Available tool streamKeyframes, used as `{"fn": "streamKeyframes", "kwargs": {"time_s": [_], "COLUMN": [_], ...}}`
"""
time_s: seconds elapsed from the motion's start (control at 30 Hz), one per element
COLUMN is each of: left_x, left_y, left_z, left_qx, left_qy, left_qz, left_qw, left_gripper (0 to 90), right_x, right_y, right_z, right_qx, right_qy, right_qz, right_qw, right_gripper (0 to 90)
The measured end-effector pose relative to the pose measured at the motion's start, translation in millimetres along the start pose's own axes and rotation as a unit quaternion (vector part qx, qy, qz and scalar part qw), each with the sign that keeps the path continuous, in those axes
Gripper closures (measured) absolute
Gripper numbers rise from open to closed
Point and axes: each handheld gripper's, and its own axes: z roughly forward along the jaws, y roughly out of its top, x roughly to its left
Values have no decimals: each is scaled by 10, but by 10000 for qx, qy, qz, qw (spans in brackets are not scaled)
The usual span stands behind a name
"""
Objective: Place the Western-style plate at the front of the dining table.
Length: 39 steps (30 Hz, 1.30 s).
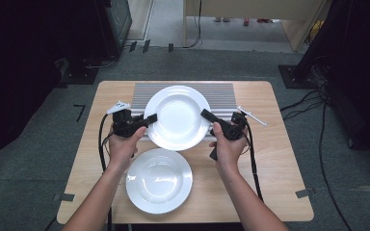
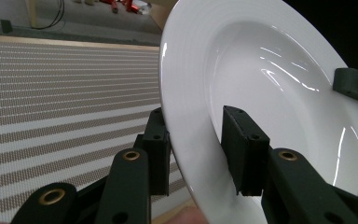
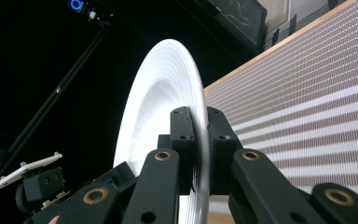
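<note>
Evidently a two-handed carry: upper plate (image 1: 178,117), a white deep-welled dish with a broad ribbed rim, is held over the middle of the table (image 1: 279,163), over the near edge of the striped mat (image 1: 221,94) that lies along the table's far edge. Left gripper (image 1: 150,118) has the plate's left rim; in the left gripper view one pad sits under the rim and the other (image 2: 242,154) stands on the inner slope of the well, jaws straddling the rim, and contact looks likely there, though I cannot fully confirm pressure. Right gripper (image 1: 206,114) is clenched on the opposite rim; the right gripper view shows both pads (image 3: 182,140) pinched flat against the thin edge (image 3: 200,154). Second plate (image 1: 159,180), same pattern, lies flat near the table's near edge, just below the lifted one and apart from it. Handling judgement: glazed ceramic by the gloss, so rigid, fairly weighty for a pinch grip, slick under hard pads, and liable to chip or shatter if dropped or knocked on the plate below. Best purchase is the flat rim band at two opposite points, as now, so the load is shared and the dish cannot swing. The ribbing may give slight bite. Keep it level; a tilt would let the rim slide out of the looser left hold.
</note>
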Motion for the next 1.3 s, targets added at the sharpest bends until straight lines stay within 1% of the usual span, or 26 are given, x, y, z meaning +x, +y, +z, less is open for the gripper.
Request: {"fn": "streamKeyframes", "kwargs": {"time_s": [0.03,0.13,0.17,0.2,0.23,0.3,0.37,0.43,0.5,0.6,0.67,0.73,0.77,0.8,0.87,1.03,1.13,1.2,1.23,1.3], "left_x": [35,135,174,204,235,298,373,441,506,596,631,653,669,678,709,798,824,826,825,806], "left_y": [24,77,94,104,114,132,150,162,163,163,173,184,181,174,147,79,73,79,85,95], "left_z": [49,184,249,300,347,417,505,581,655,753,818,877,923,950,1025,1191,1258,1290,1311,1366], "left_qx": [31,118,159,191,200,215,244,282,336,419,528,629,658,662,713,914,1002,1023,1049,1156], "left_qy": [6,61,94,121,106,51,36,88,148,136,196,270,344,396,464,514,583,623,634,710], "left_qz": [-24,-95,-146,-154,-183,-237,-240,-290,-334,-441,-435,-388,-365,-381,-433,-599,-609,-605,-603,-572], "left_qw": [10000,9999,9997,9996,9996,9995,9994,9991,9988,9981,9975,9969,9966,9963,9954,9927,9914,9910,9906,9891], "left_gripper": [644,644,645,645,644,649,652,654,654,656,654,653,651,652,652,649,650,654,656,658], "right_x": [-33,-106,-127,-164,-197,-265,-348,-411,-455,-508,-573,-653,-708,-761,-820,-966,-1041,-1083,-1109,-1165], "right_y": [27,97,112,134,151,180,205,210,211,224,233,233,227,213,197,187,191,192,194,196], "right_z": [49,173,204,252,289,347,419,484,550,630,693,743,770,804,846,923,970,1005,1019,1037], "right_qx": [-11,11,4,-1,-9,1,16,26,49,70,68,94,98,89,112,197,268,288,285,288], "right_qy": [-32,-35,-42,-65,-97,-116,-157,-188,-235,-314,-361,-384,-392,-438,-541,-776,-850,-955,-965,-1065], "right_qz": [-4,17,-3,-24,-15,84,219,301,250,250,337,521,609,640,626,743,797,768,785,867], "right_qw": [10000,10000,10000,10000,10000,9999,9996,9994,9994,9992,9988,9979,9973,9969,9965,9940,9928,9920,9918,9901], "right_gripper": [848,853,853,853,853,854,854,854,854,854,854,854,852,847,841,838,832,822,820,809]}}
